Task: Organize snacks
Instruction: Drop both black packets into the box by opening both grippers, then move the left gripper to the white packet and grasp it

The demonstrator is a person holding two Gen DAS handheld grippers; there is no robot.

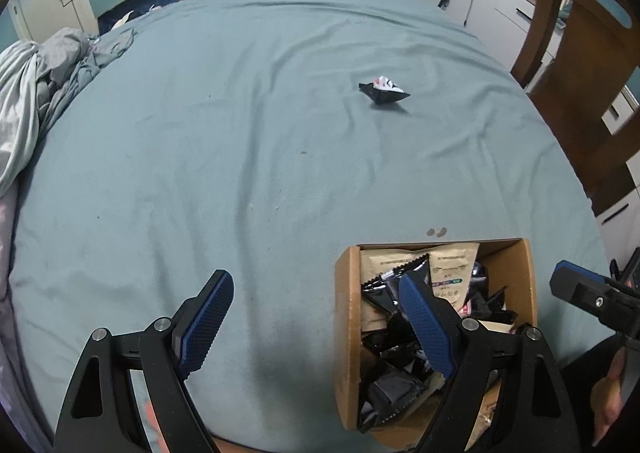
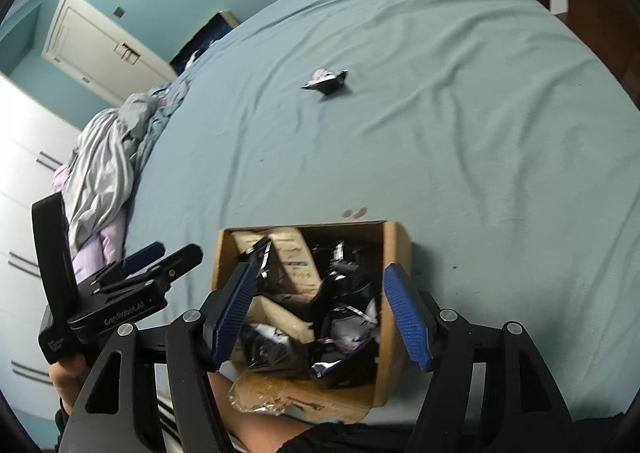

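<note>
Both tools agape, empty: left (image 1: 316, 323), right (image 2: 326, 317); one box (image 2: 394, 253); one loose packet (image 1: 383, 89).

The left gripper (image 1: 316, 323) hangs with jaws apart beside the snack-filled box (image 1: 347, 337), one black packet (image 1: 384, 91) lying alone on the bed (image 1: 240, 133).

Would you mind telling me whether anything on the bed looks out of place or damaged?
One black snack packet lies alone on the teal sheet, well away from the cardboard box that holds the other packets. The box's near flap looks torn and crumpled. Nothing appears spilled.
</note>
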